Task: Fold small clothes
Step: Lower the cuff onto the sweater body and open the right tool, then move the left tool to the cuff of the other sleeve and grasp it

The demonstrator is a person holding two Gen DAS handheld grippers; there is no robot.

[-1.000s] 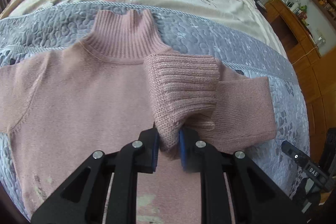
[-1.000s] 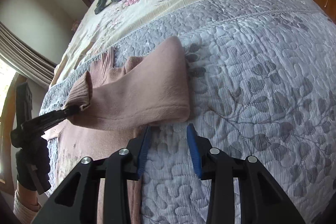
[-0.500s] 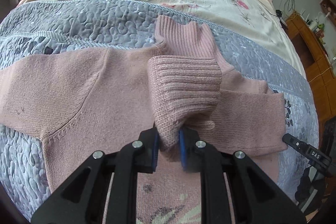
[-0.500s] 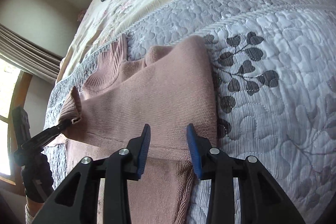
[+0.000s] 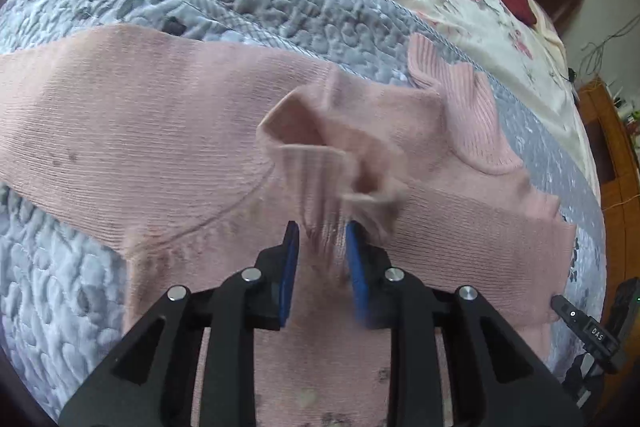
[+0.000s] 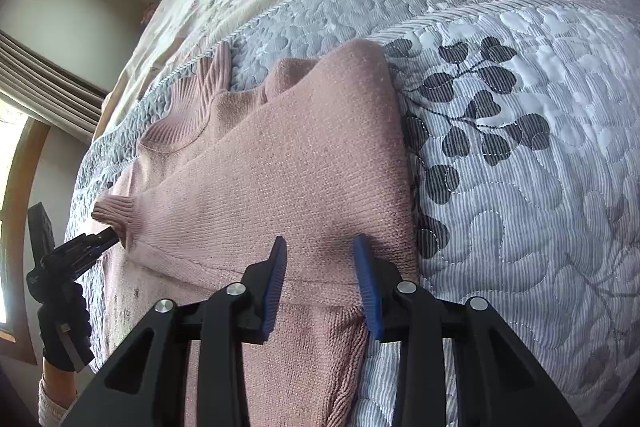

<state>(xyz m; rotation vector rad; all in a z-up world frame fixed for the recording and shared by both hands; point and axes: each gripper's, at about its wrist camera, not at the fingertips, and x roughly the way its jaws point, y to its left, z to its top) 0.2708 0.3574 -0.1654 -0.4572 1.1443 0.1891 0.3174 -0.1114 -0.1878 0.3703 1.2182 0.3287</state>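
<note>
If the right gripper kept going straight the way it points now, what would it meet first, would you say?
Most likely the folded sleeve of the pink sweater, which lies just ahead between the open right gripper fingers; depth is uncertain.

left tool (image 5: 320,247) parted, right tool (image 6: 320,263) parted

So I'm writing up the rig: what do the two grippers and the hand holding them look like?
Both the left gripper and the right gripper have black angular frames with silver bolts and blue ribbed pads on the fingers. The left hand wears a black glove over a light knit cuff.
</note>
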